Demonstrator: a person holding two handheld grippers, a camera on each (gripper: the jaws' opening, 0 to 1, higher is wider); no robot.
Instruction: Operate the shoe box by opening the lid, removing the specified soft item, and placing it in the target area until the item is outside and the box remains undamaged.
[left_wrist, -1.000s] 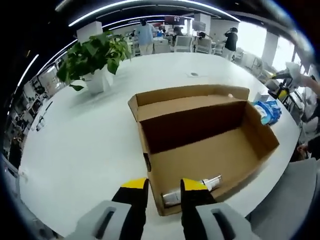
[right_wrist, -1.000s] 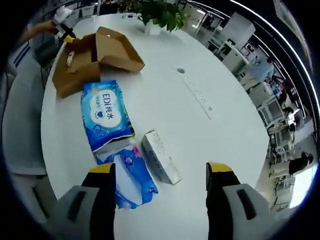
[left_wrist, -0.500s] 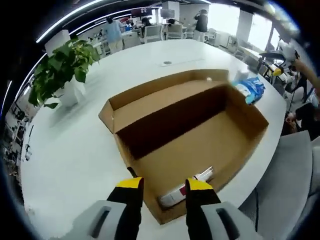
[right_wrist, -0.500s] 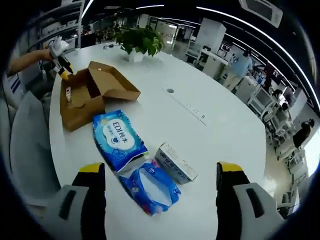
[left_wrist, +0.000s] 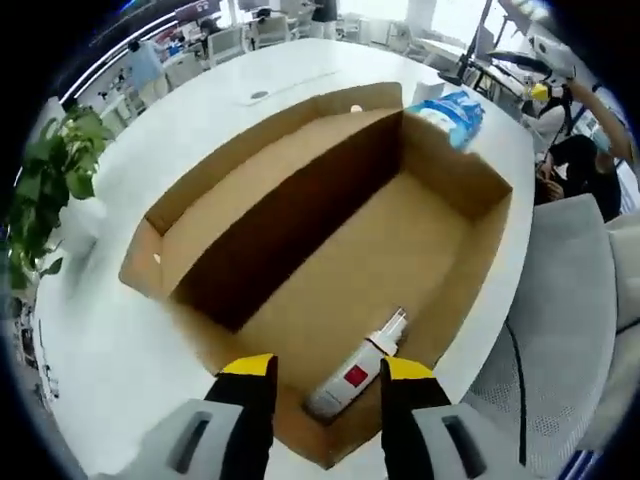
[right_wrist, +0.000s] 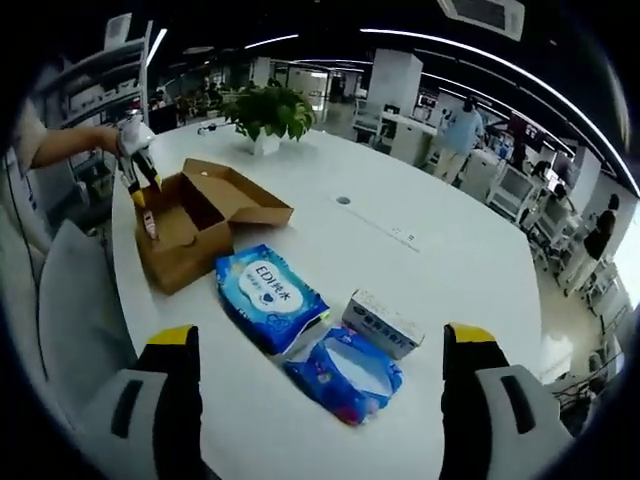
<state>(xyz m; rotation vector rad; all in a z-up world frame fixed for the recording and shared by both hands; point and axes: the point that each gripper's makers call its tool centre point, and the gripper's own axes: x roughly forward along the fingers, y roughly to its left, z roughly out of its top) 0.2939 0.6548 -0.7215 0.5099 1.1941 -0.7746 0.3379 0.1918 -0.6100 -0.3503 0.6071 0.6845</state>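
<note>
An open-plan office with desks, chairs and people standing in the far background surrounds a large white oval table, which carries everything in play. At the table's near edge a grey upholstered seat shows on the right of the left gripper view. A potted green plant stands on the far part of the table, well apart from the rest. The cardboard shoe box lies open near the table edge, its lid folded back flat on the far side, and in the right gripper view it sits at the left with a person's hand above its near end. Inside the box, on the floor against the near wall, lies a white spray bottle with a red label, nozzle pointing away from the camera. The left gripper hangs just over the near rim of the box, its yellow-tipped jaws parted, flanking the bottle in the picture and holding nothing. Right of the box on the table lie a blue pack of wet wipes, a smaller blue soft pack nearer the camera, and a white carton beside them, the three close together. The right gripper is above the table near these packs with its jaws spread wide and nothing between them.
</note>
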